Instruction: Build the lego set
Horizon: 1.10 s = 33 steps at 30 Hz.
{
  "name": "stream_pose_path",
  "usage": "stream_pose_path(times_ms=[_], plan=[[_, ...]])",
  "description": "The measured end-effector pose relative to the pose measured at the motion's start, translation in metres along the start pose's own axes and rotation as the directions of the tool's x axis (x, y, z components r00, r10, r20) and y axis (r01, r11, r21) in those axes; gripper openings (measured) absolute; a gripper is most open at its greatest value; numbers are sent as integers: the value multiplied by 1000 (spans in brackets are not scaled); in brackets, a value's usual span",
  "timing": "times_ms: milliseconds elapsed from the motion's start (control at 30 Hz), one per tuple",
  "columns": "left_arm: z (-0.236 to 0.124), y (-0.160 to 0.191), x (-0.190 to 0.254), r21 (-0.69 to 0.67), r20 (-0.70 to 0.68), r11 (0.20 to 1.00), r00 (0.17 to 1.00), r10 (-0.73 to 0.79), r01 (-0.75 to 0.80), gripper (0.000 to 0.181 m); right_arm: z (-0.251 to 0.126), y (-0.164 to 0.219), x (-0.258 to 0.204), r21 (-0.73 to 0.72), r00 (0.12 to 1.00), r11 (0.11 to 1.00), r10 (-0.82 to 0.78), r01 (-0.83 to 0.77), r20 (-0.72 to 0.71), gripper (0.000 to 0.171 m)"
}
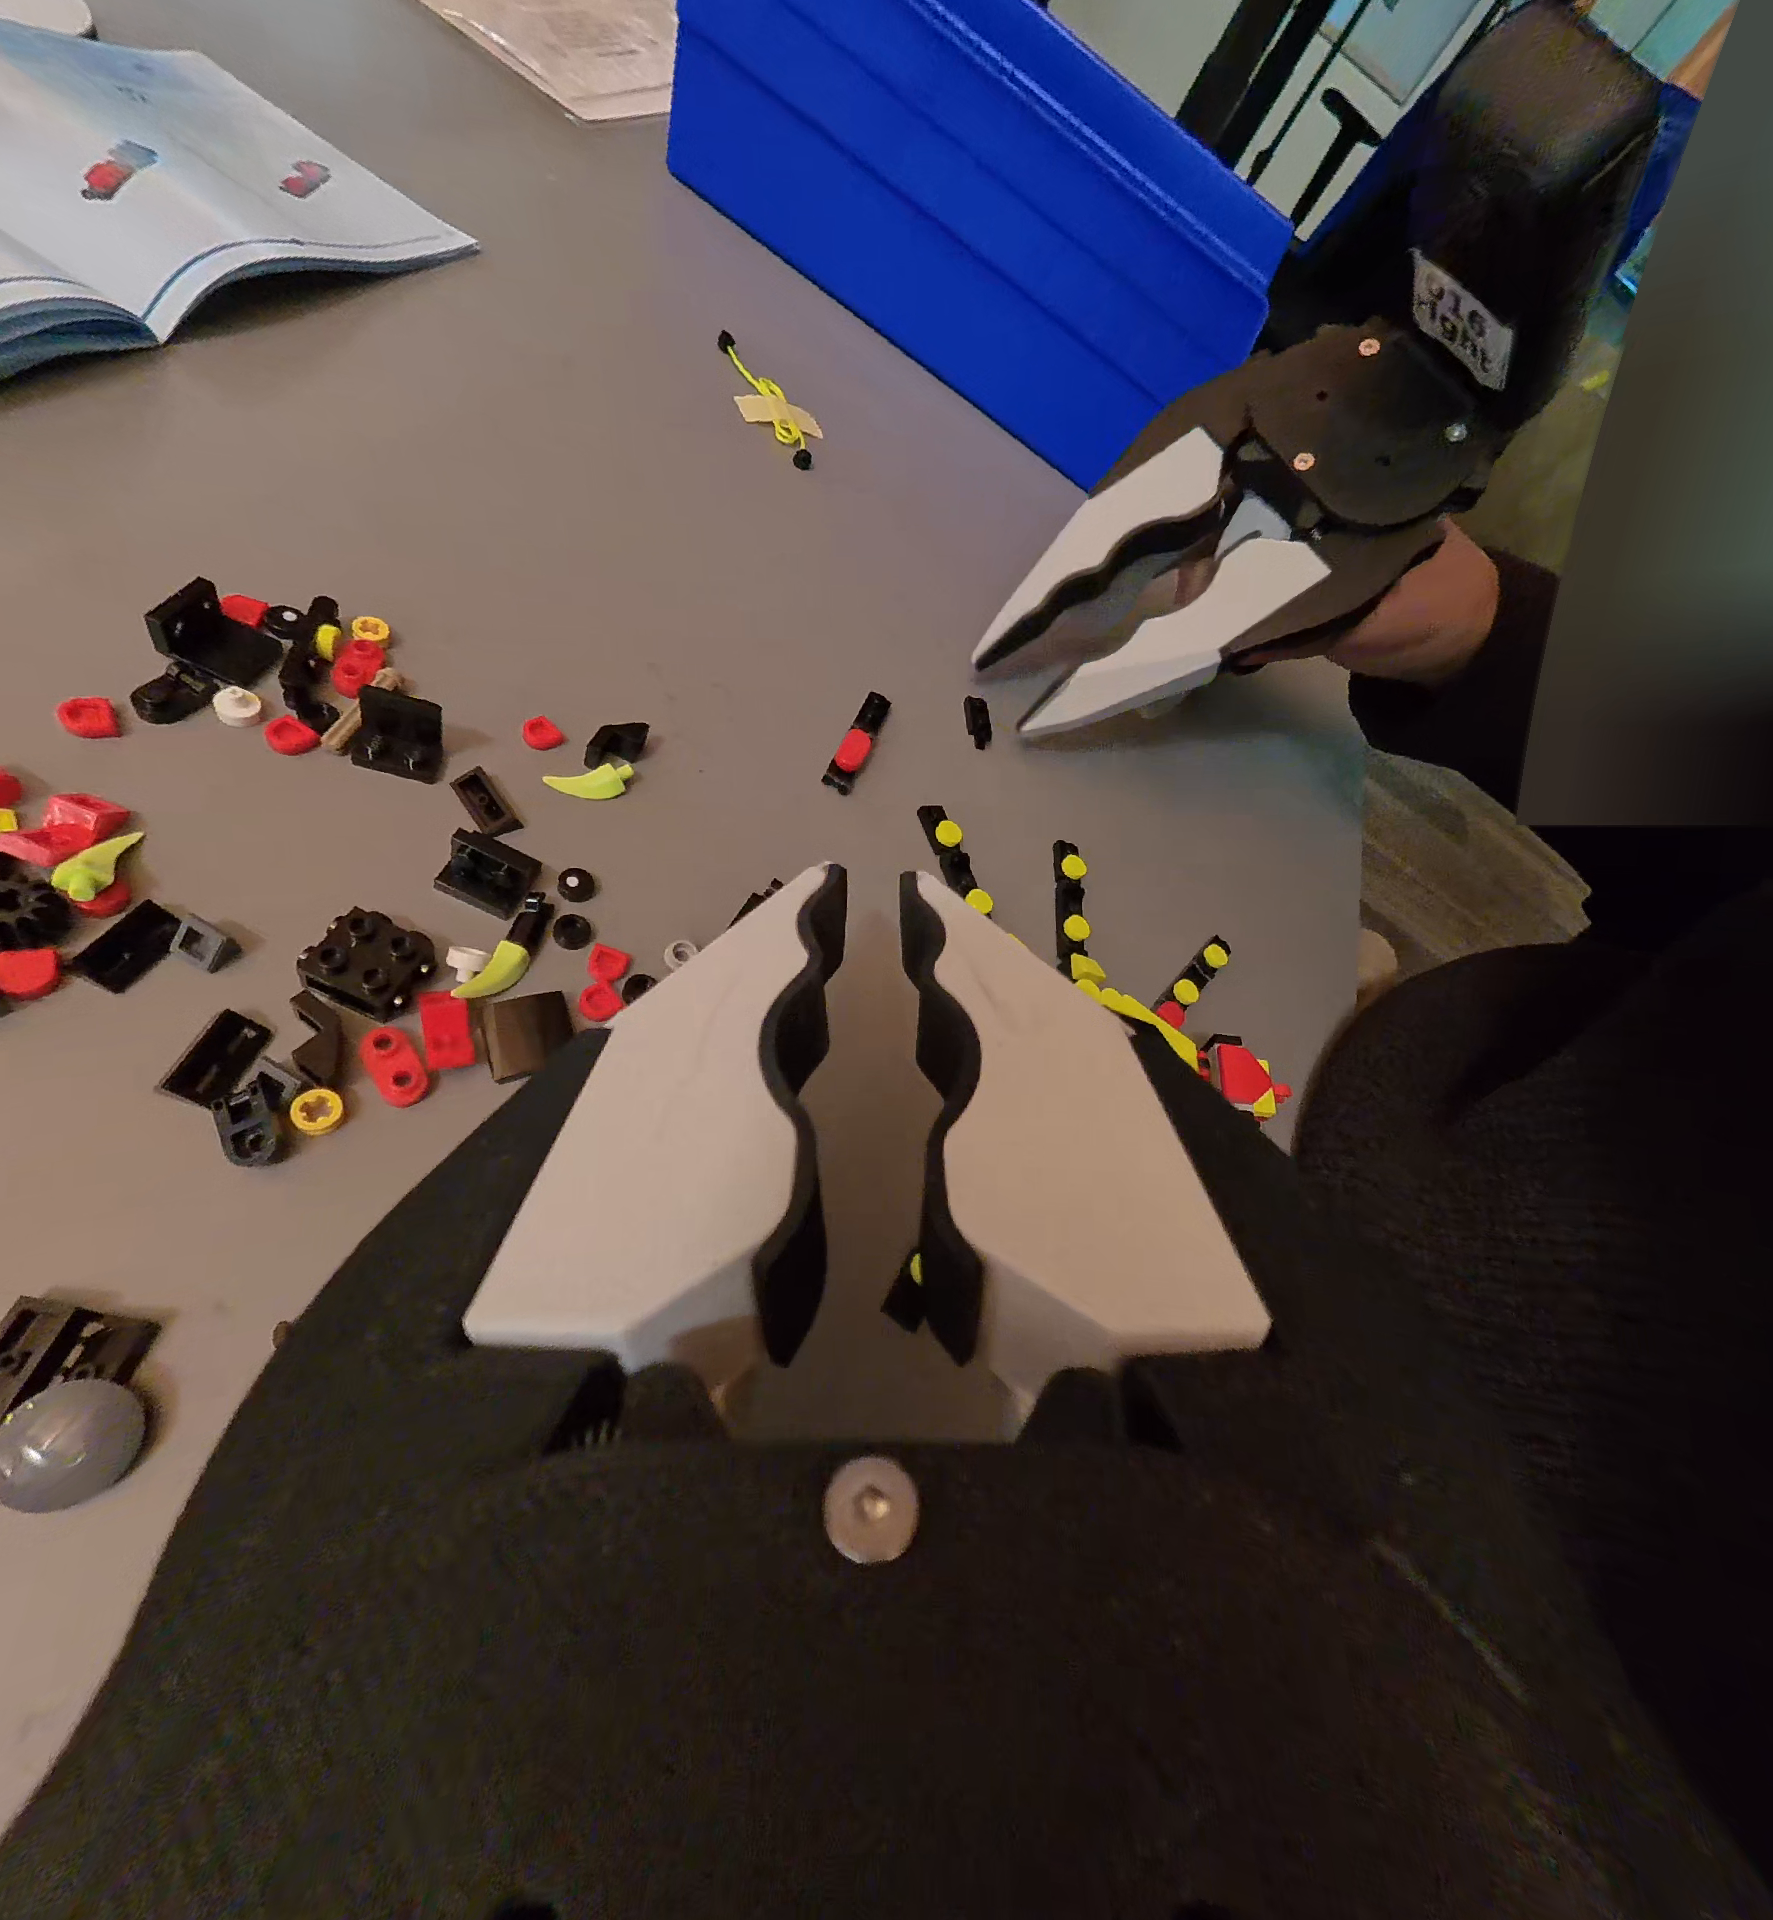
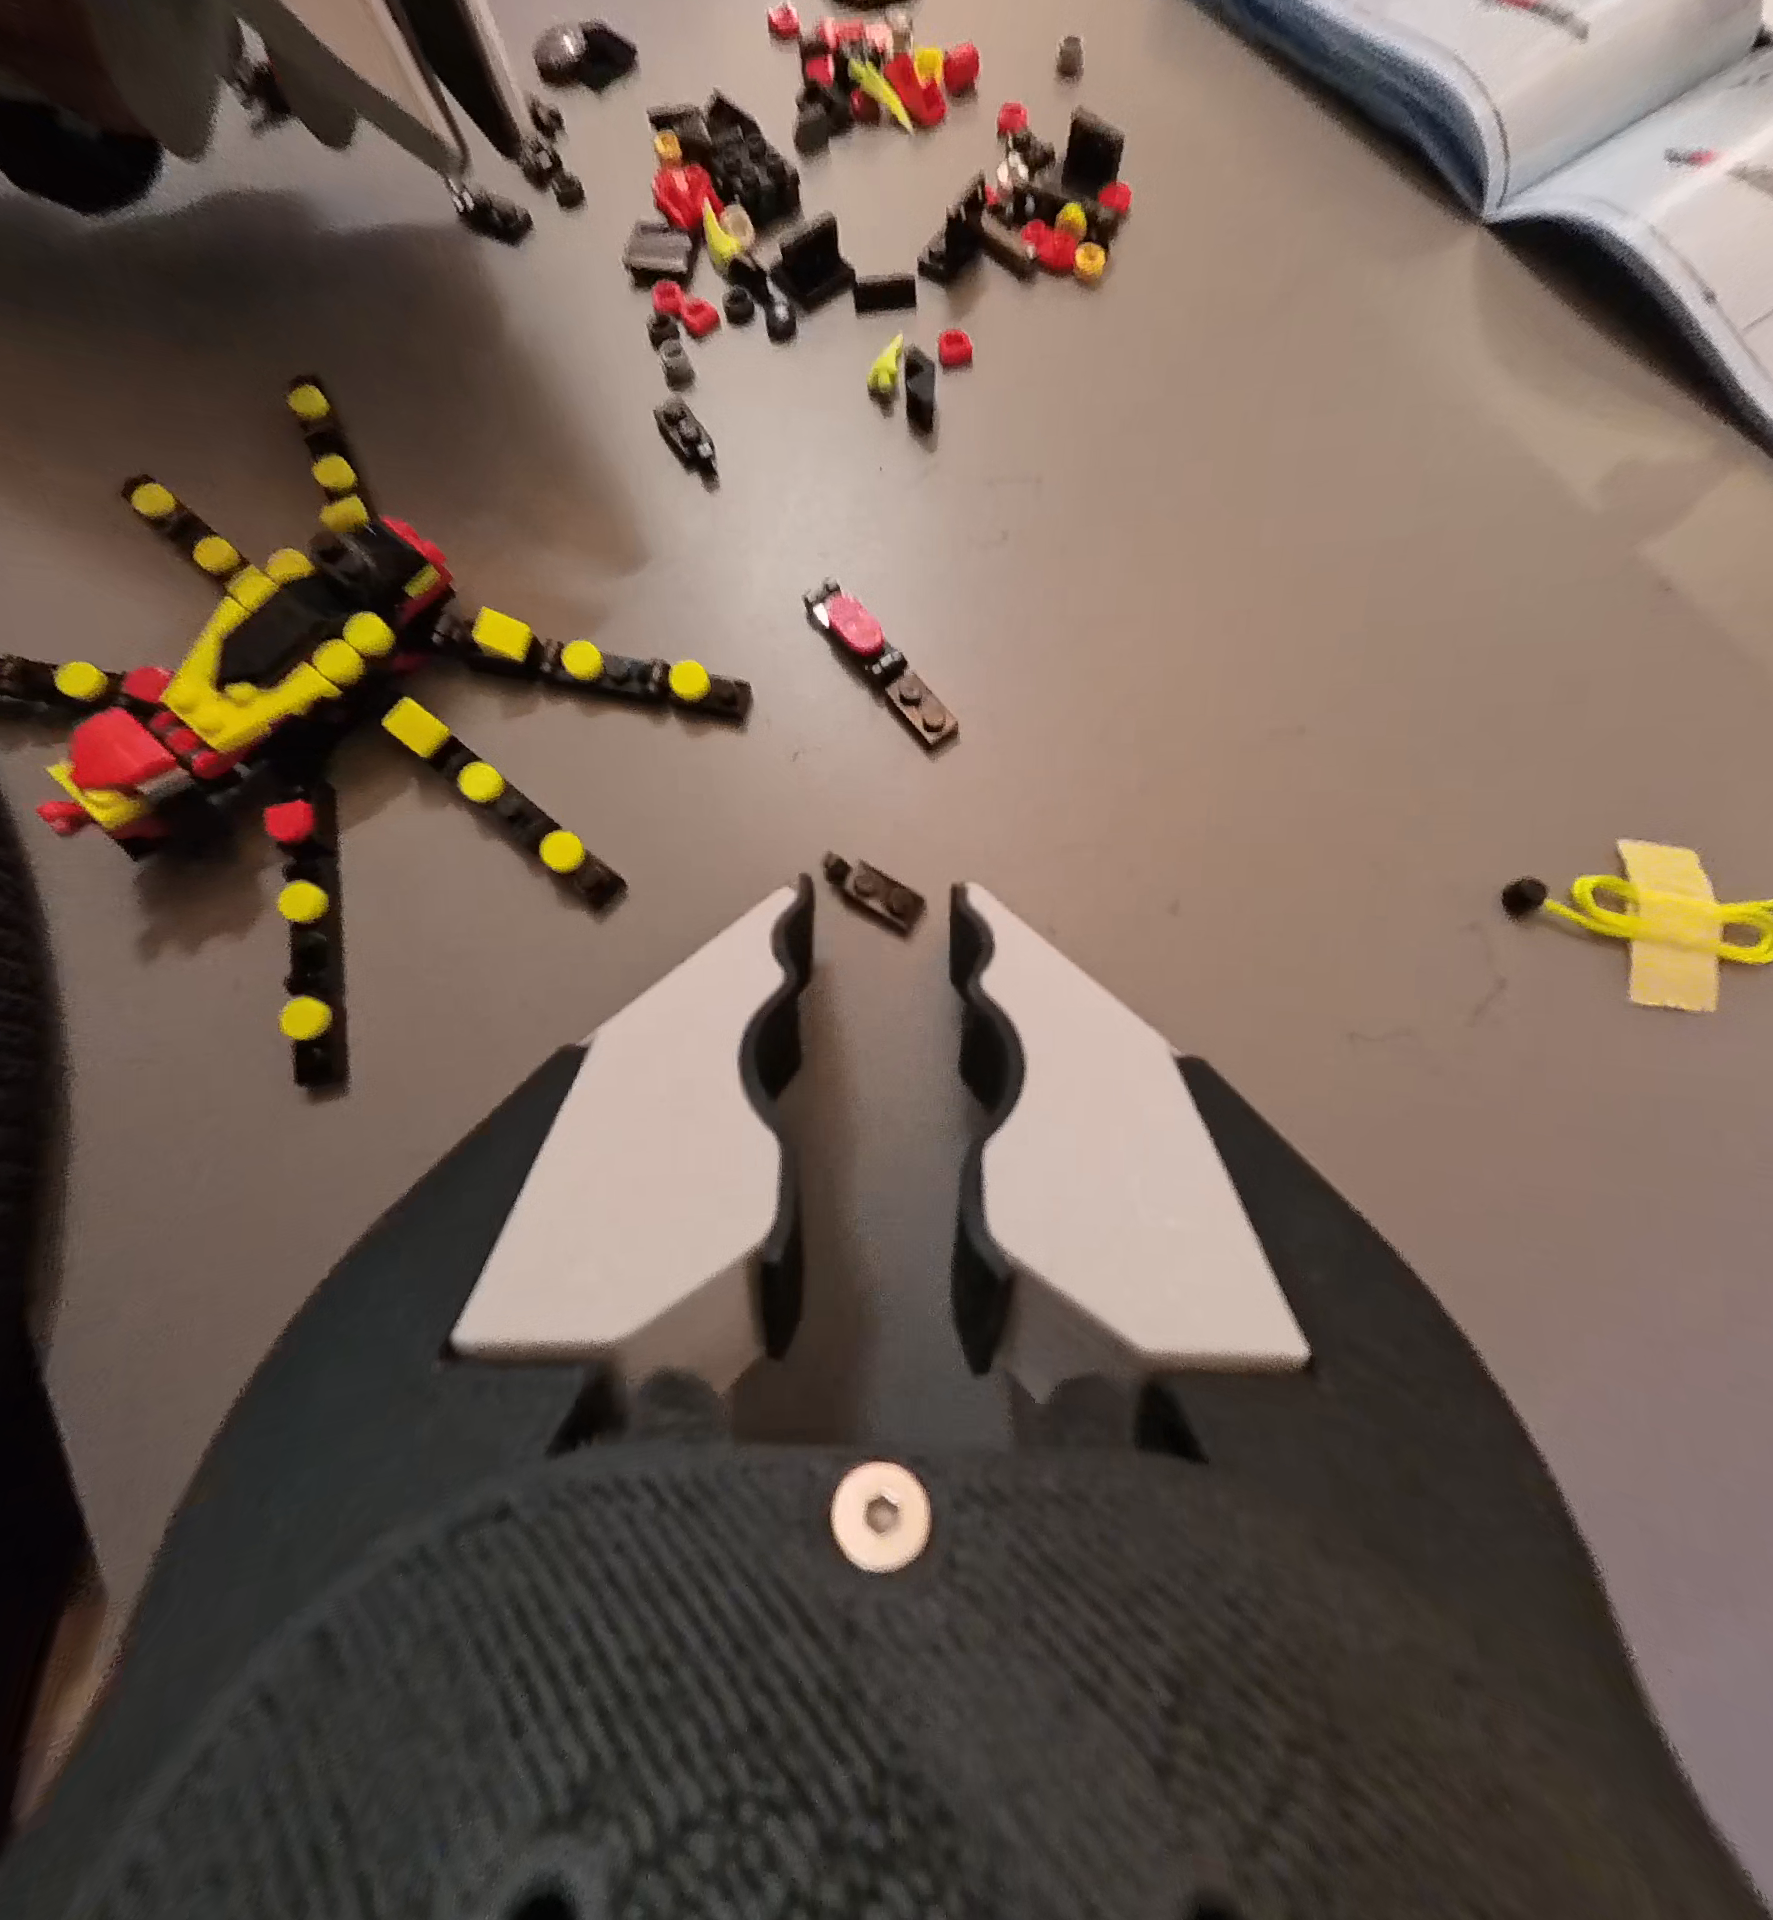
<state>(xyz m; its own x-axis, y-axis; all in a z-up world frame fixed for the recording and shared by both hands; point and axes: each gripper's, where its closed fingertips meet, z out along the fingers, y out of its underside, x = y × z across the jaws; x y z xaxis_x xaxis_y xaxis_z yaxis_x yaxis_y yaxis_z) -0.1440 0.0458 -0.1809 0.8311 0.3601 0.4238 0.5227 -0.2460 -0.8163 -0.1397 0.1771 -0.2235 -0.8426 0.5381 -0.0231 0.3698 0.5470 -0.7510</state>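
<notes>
A black, yellow and red lego spider (image 2: pixel 269 665) lies on the grey table (image 2: pixel 1277 623). In the left wrist view it is partly hidden behind my left finger (image 1: pixel 1178 987). A black leg strip with a red tile (image 2: pixel 877 660) lies loose nearby and also shows in the left wrist view (image 1: pixel 854 743). My right gripper (image 2: pixel 882 886) is open. A small black plate (image 2: pixel 887 902) lies on the table just at its tips, and the pads do not touch it. My left gripper (image 1: pixel 874 878) is slightly open and empty, low over the table beside the spider's legs.
Loose black, red and yellow pieces (image 1: pixel 342 935) are scattered left of my left gripper. An open instruction booklet (image 1: pixel 134 208) lies at the back left, with a blue bin (image 1: pixel 965 208) behind. A taped yellow string (image 2: pixel 1671 920) lies to the right. A grey dome piece (image 1: pixel 66 1444) lies near left. The tips of one gripper are about 15 cm away from the tips of the other. To the grey dome piece (image 1: pixel 66 1444): left tips about 15 cm, right tips about 25 cm. Seen from the right wrist view (image 2: pixel 565 57) as well.
</notes>
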Motion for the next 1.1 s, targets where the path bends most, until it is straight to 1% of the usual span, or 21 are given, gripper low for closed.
stream_pose_path(times_ms=[100, 200, 267, 333, 400, 500, 567, 600, 667, 700, 733, 767, 867, 900, 933, 1000, 1100], plan=[[0, 0, 0, 0, -8, 1000, 1000, -16, 16, 10, -3, -15, -8, 82, 998, 996, 22, -26, 51, 28], [0, 1, -1, -4, -13, 999, 999, -32, 32, 13, -7, -24, -7, 135, 998, 990, 27, -33, 49, 29], [0, 0, -2, 2, -13, 999, 999, -38, 38, 15, -9, -28, -5, 157, 1000, 988, 9, -13, 27, 30], [0, 0, -3, 6, -17, 999, 999, -47, 47, 16, -12, -34, -12, 201, 998, 980, -24, 10, 66, 24], [0, 0, -3, 7, -19, 998, 998, -55, 55, 17, -15, -41, -17, 258, 995, 966, -36, 11, 95, 28], [0, 1, -4, -2, -11, 999, 999, -42, 42, 18, -22, -49, -16, 310, 995, 951, -41, 13, 86, 31], [1, 1, -4, -3, -9, 1000, 999, -31, 31, 19, -29, -52, -25, 333, 986, 943, -29, -27, 163, 17], [1, 1, -4, -2, -10, 1000, 999, -31, 31, 19, -31, -54, -25, 349, 984, 936, -16, -48, 179, 12], [1, 1, -4, -2, -15, 999, 999, -37, 37, 20, -34, -55, -20, 369, 987, 928, -20, -41, 160, 6], [0, 1, -4, -1, -16, 999, 999, -44, 44, 20, -33, -53, -17, 361, 990, 932, -29, -23, 139, 7], [0, 1, -5, 2, -18, 999, 999, -51, 52, 20, -31, -51, -13, 352, 993, 936, -34, -7, 109, 11], [0, 0, -6, 7, -18, 998, 998, -59, 59, 20, -29, -49, -9, 346, 996, 938, -37, 9, 76, 20], [-1, -1, -8, 16, -19, 997, 997, -77, 77, 20, -27, -50, -2, 343, 998, 937, -65, 62, -3, 25], [-2, -1, -9, 19, -20, 996, 996, -82, 83, 20, -28, -52, -1, 350, 997, 933, -72, 78, -30, 21], [-2, -1, -9, 20, -22, 996, 996, -88, 88, 20, -30, -52, -3, 353, 995, 931, -93, 96, -26, 0], [-2, -1, -10, 20, -25, 995, 995, -96, 97, 20, -31, -53, -6, 360, 993, 926, -113, 115, -28, 0], [-1, -1, -11, 19, -26, 994, 994, -103, 104, 21, -29, -52, -4, 358, 994, 928, -99, 105, -35, 0]])
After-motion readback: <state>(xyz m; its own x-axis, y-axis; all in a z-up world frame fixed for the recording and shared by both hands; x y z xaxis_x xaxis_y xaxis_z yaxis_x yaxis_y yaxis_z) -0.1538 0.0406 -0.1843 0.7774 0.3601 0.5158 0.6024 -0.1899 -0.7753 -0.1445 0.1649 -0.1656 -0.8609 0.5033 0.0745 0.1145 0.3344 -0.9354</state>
